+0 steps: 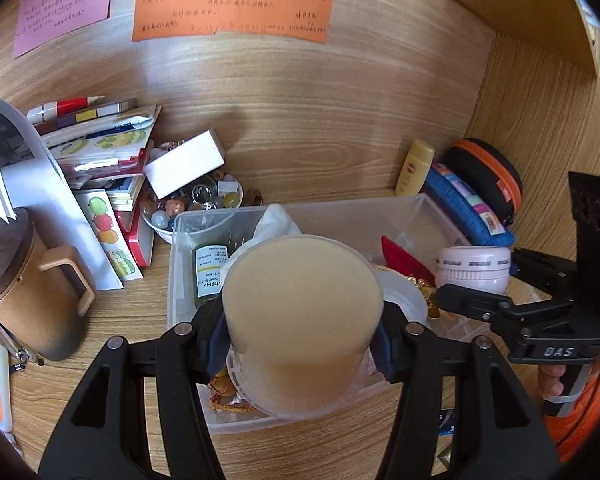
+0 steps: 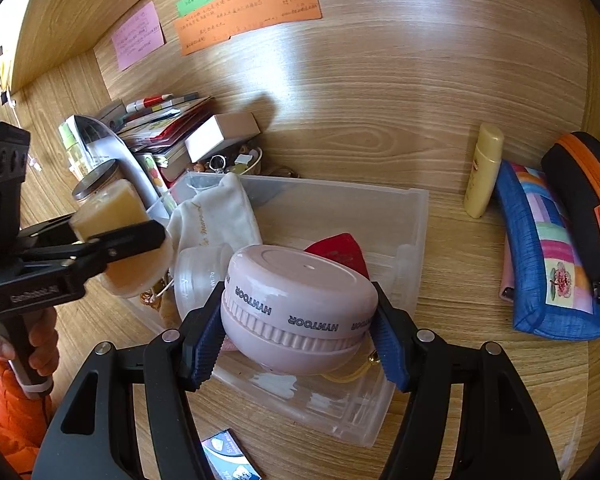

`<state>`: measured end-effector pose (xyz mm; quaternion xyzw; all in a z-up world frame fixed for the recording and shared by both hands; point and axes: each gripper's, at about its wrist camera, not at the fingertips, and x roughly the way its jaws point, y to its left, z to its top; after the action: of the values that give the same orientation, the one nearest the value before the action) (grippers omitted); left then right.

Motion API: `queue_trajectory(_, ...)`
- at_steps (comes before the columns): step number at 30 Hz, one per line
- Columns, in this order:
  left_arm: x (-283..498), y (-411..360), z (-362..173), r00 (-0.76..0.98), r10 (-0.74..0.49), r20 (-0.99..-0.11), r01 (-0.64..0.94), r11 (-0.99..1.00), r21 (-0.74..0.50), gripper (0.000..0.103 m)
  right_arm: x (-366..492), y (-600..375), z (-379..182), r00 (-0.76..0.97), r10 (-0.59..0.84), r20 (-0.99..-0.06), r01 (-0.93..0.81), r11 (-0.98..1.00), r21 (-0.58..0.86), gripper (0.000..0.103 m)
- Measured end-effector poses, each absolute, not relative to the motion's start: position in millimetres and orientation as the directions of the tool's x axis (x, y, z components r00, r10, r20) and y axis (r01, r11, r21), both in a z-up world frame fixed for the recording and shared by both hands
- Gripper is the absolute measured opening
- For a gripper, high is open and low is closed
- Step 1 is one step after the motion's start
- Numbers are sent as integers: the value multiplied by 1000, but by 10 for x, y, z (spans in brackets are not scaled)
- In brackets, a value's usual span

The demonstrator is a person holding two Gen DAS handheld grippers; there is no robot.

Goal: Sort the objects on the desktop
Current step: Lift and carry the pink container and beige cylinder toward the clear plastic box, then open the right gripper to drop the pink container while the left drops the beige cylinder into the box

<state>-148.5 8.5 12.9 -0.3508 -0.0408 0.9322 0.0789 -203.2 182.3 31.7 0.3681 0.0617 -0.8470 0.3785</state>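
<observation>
both hand-held grippers are loaded, over the clear bin point(image 1: 188, 240) at centre frame. left hand-held gripper point(image 1: 300, 340) clamps a beige jar point(image 1: 300, 304); right hand-held gripper point(image 2: 300, 344) clamps a pink round case point(image 2: 300, 308). imo lower each slowly into bare spots w/o hitting the green bottle point(image 1: 208, 272) or white cloth point(image 2: 216, 216), then let go.

- The tan cylindrical jar point(image 1: 300, 312) in your left gripper point(image 1: 302, 334) hides the middle of the clear plastic bin point(image 1: 416, 208) in the left wrist view.
- The handwriting on the orange paper note point(image 1: 232, 14) is too small for you to read.
- The small blue printed packet point(image 2: 226, 454) is cut off by the frame's bottom edge.
- The gold trinkets point(image 1: 428, 292) are mostly covered.
</observation>
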Motion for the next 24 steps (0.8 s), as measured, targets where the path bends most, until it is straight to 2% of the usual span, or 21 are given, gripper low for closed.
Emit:
queue_trajectory(6, -1505, 77, 116, -741, 168, -650, -110, -985, -130, 56, -2017, 1770, 288, -421, -591, -688, 691, -701, 179, 63)
queue_trajectory(9, -1504, 57, 125, -737, 184, -650, -118, -983, -144, 45, -2012, 1776, 293, -420, -592, -688, 691, -700, 180, 63)
queue_trajectory(24, -1457, 93, 130, -735, 151, -660, -111, -988, -103, 45, -1985, 1770, 308, -446, -569, -691, 684, -714, 147, 63)
